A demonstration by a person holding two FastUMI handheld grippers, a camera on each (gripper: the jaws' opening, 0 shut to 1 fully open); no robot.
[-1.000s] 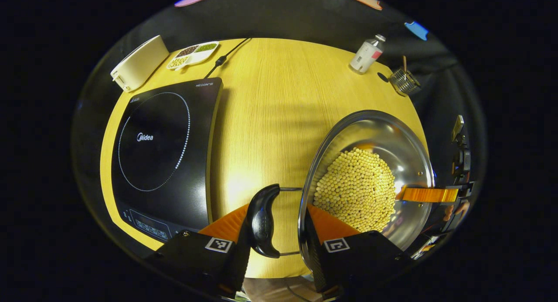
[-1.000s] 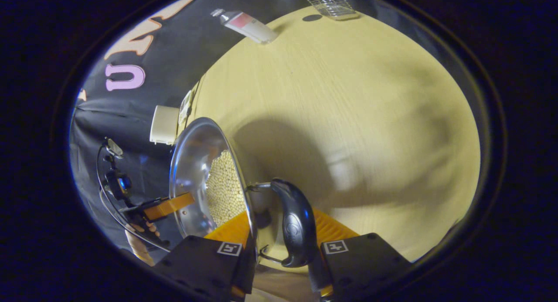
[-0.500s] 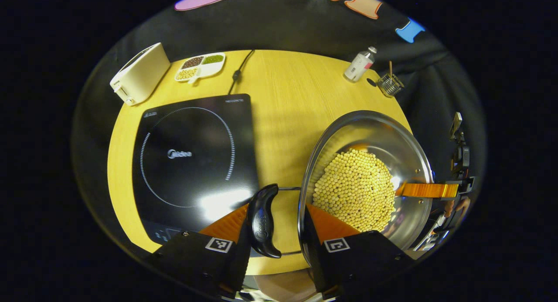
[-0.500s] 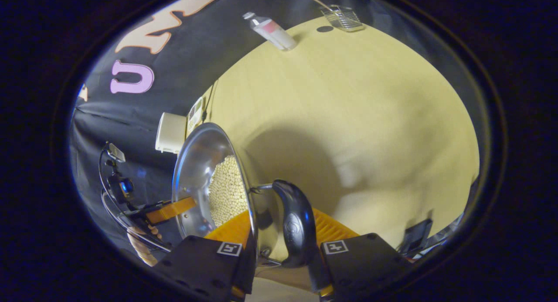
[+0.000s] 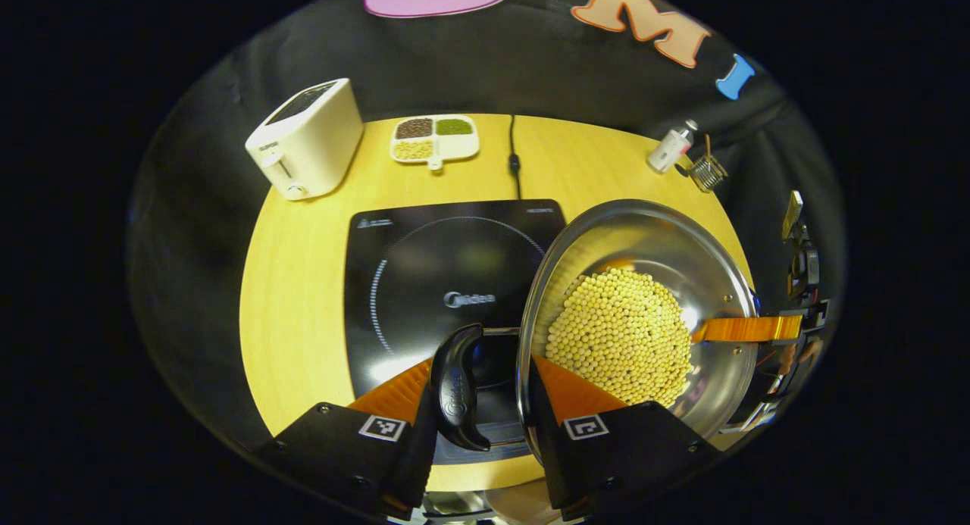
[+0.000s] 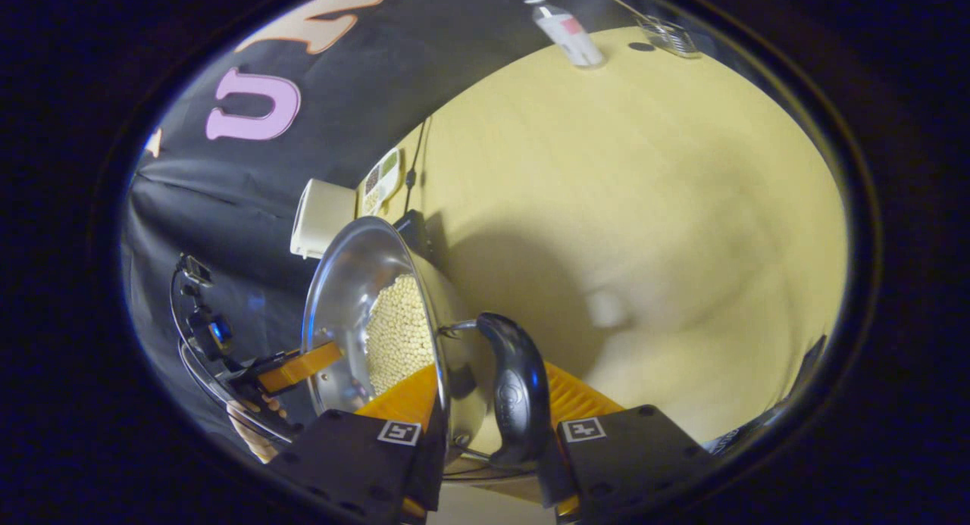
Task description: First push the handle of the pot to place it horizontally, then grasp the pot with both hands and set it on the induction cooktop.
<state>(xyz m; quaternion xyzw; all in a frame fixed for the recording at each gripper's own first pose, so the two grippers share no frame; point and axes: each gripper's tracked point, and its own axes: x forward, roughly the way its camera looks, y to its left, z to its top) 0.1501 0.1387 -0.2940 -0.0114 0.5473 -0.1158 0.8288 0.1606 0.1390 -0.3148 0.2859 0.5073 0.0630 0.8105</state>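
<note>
A steel pot (image 5: 652,237) full of pale yellow beans (image 5: 617,335) hangs in the air between both grippers. My left gripper (image 5: 479,366) is shut on its black side handle (image 5: 455,389), one orange finger outside the handle and the other inside the rim. My right gripper (image 6: 491,373) is shut the same way on the opposite black handle (image 6: 517,392) of the pot (image 6: 356,282). Across the pot, the right gripper's orange finger (image 5: 746,329) shows on the far rim. The black induction cooktop (image 5: 424,267) lies below, with the pot's left part over its right side.
On the round wooden table (image 5: 303,282), a white toaster (image 5: 307,139), a divided dish of grains (image 5: 434,137) and the cooktop's cable (image 5: 514,157) sit behind the cooktop. A small bottle (image 6: 568,31) and a wire basket (image 6: 667,36) stand at the far edge.
Both grippers have carried the pot sideways from the bare table toward the cooktop. The cooktop now lies under the left handle and the pot's left side.
</note>
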